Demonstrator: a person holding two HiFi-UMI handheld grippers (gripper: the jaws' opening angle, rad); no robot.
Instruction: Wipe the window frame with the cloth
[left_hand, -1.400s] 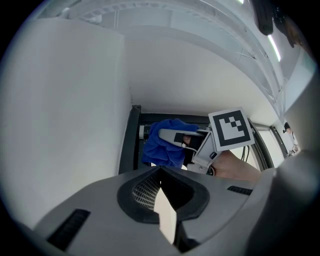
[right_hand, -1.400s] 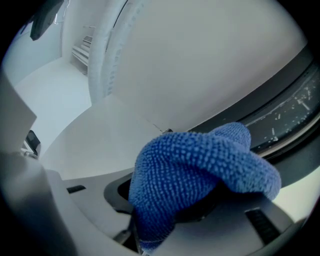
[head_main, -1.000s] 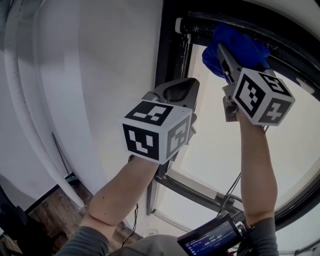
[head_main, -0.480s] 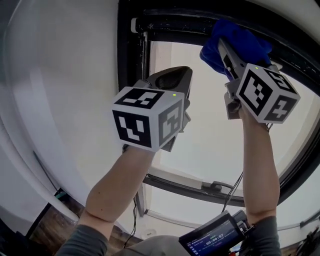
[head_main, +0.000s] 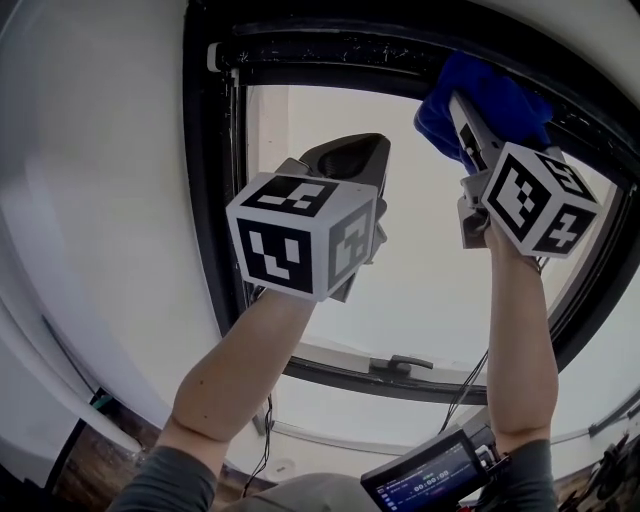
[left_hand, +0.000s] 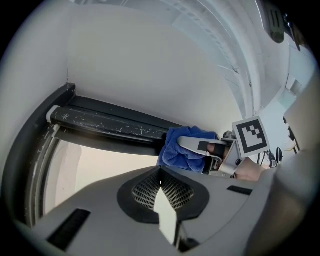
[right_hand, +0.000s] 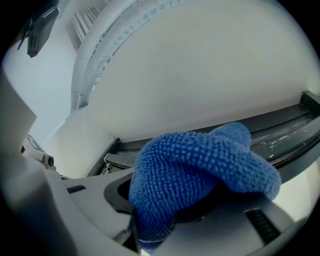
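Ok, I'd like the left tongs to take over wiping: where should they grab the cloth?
Probably grip the loose bunched lobe of the cloth bulging left of the right tongs, coming in from the left and below: the rest is clamped or up against the window frame.

Cloth (head_main: 485, 100) seemingly against window frame (head_main: 320, 55)

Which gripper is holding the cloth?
The right gripper: its jaws are shut on the blue cloth, up at the top rail of the frame. The left gripper is shut and empty.
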